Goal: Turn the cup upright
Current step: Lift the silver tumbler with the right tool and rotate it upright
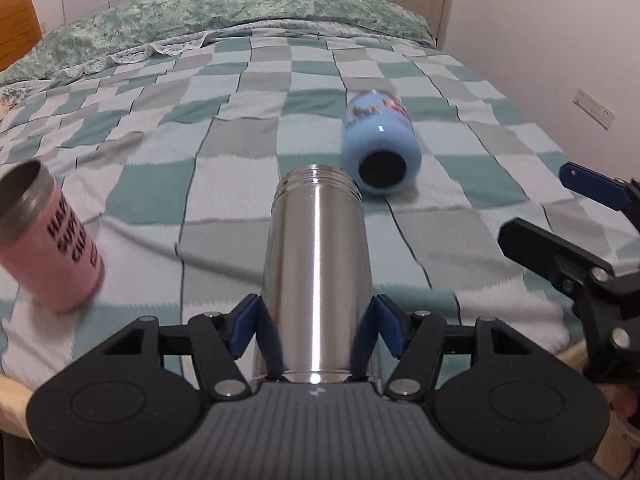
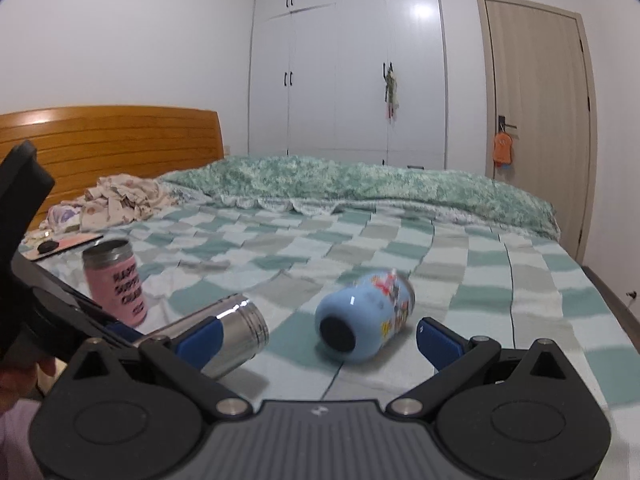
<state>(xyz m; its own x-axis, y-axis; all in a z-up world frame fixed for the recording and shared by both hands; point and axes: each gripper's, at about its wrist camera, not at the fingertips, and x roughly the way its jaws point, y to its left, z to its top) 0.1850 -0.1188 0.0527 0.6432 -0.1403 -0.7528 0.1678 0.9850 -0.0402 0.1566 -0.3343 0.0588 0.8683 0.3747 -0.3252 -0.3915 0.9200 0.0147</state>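
Observation:
My left gripper [image 1: 316, 332] is shut on a shiny steel cup [image 1: 318, 268], which points forward along the fingers, lying roughly level above the bed. The steel cup [image 2: 236, 332] also shows in the right wrist view, held between blue pads [image 2: 200, 338]. A light blue printed cup [image 1: 378, 144] lies on its side on the checked blanket, its dark base toward me; it shows in the right wrist view too [image 2: 366, 316]. A pink cup [image 1: 50, 240] with black lettering stands upright at the left [image 2: 116, 282]. My right gripper [image 2: 320, 340] is open and empty, just short of the blue cup.
The checked blanket [image 1: 224, 136] covers the bed. A green quilt [image 2: 360, 184] is bunched at the far side. Crumpled clothes [image 2: 116, 200] and a flat tray-like item [image 2: 60, 246] lie near the wooden headboard [image 2: 112, 136]. My right gripper [image 1: 580, 240] shows at the left view's right edge.

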